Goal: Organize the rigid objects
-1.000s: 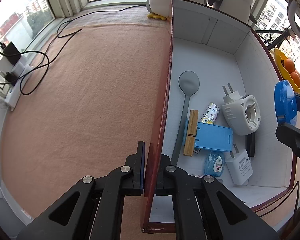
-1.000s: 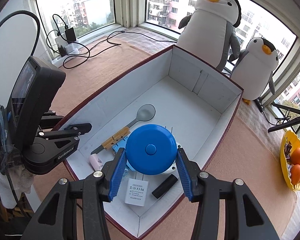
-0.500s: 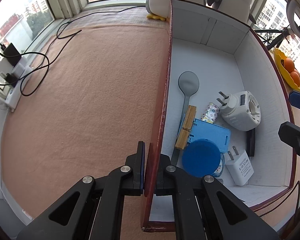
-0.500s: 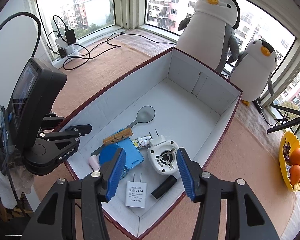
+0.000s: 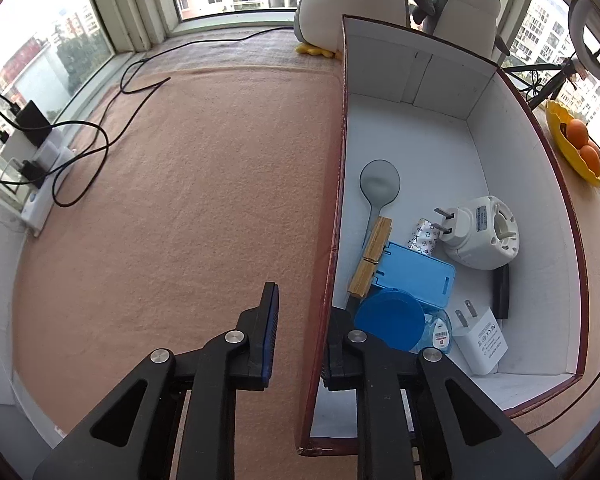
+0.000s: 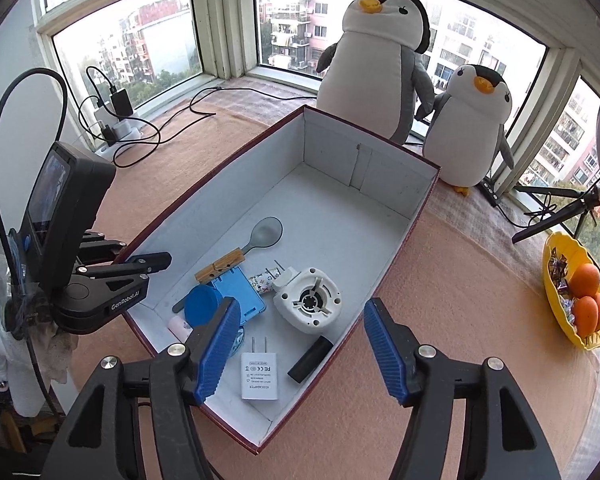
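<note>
Left wrist view: our left gripper (image 5: 300, 328) straddles the long side wall of the box (image 5: 540, 216), one finger outside over the peach cloth (image 5: 188, 208) and the other inside; its jaws are opening, a clear gap shows between the outer pad and the wall, and they pinch nothing, though we cannot tell whether the inner pad touches the wall. Inside the box, at the near end, lies the blue round case (image 5: 390, 322), resting partly on the blue flat case (image 5: 416, 276) and partly over a small clear blue item. A wooden clothespin (image 5: 371, 256) lies across the handle of the grey spoon (image 5: 378, 184), whose bowl points toward the far end. The white round plug device (image 5: 482, 236) sits near the opposite wall with a small patterned packet (image 5: 422, 236) just beside it, a black stick (image 5: 500, 292) against that wall, and the white charger (image 5: 478, 340) nearest us. In the right wrist view, our right gripper (image 6: 300, 344) hangs above the near corner of the box, jaws opening, wide apart and holding nothing; the blue round case (image 6: 202, 304) lies below, just beside its left finger. Two plush penguins (image 6: 384, 64) stand beyond the far end, and a yellow fruit tray (image 6: 560, 292) with oranges sits off to the right.
</note>
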Available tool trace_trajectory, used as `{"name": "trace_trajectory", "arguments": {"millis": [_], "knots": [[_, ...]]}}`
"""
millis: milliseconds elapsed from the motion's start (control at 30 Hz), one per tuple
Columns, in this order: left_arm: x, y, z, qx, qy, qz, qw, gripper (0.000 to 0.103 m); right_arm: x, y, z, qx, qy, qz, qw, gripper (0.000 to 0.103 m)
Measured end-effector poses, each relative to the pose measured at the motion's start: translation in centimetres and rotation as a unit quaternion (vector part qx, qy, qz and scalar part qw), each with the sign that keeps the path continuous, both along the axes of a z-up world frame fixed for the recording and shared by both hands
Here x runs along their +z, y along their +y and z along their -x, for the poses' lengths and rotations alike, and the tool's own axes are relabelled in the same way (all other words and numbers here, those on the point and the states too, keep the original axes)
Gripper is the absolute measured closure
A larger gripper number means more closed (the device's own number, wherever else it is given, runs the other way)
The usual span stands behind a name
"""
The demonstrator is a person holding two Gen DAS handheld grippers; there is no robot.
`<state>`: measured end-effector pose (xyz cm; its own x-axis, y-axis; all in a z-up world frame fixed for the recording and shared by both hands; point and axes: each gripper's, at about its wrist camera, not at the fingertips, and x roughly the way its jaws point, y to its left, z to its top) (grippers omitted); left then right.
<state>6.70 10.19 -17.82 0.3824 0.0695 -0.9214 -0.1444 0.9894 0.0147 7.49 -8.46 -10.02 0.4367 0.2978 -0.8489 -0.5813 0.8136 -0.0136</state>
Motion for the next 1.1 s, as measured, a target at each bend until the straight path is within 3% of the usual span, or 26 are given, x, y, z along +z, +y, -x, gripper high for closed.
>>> {"name": "trace_trajectory", "arguments": {"millis": [167, 467, 567, 667, 800, 1033, 1100], "knots": [[1.5, 0.4, 0.4, 0.006, -0.020, -0.009, 0.9998, 0.066, 1.2, -2.0, 0.4, -0.033, -0.011, -0.016, 0.999, 0.038], [5.8, -0.6, 2.0, 0.005, -0.076, -0.034, 0.9965, 0.061, 3.1, -4.8, 1.8, -0.078, -0.048, -0.018, 0.996, 0.034], [7.8, -0.9, 2.7, 0.003, -0.099, -0.020, 0.9949, 0.050, 3.8, -5.5, 2.3, -0.091, -0.061, -0.018, 0.994, 0.030], [9.3, -1.8, 3.6, -0.006, -0.116, -0.024, 0.9930, 0.048, 4.2, -6.0, 2.6, -0.099, -0.068, -0.020, 0.993, 0.029], [10.3, -3.0, 4.5, -0.021, -0.125, -0.019, 0.9917, 0.040, 4.6, -6.7, 3.0, -0.108, -0.073, -0.023, 0.991, 0.029], [10.7, -4.6, 5.3, -0.038, -0.125, -0.012, 0.9914, 0.039, 4.6, -7.5, 3.2, -0.120, -0.072, -0.026, 0.990, 0.028], [10.9, -5.0, 5.5, -0.041, -0.127, -0.010, 0.9910, 0.031, 4.7, -7.6, 3.4, -0.123, -0.074, -0.026, 0.989, 0.028]]}}
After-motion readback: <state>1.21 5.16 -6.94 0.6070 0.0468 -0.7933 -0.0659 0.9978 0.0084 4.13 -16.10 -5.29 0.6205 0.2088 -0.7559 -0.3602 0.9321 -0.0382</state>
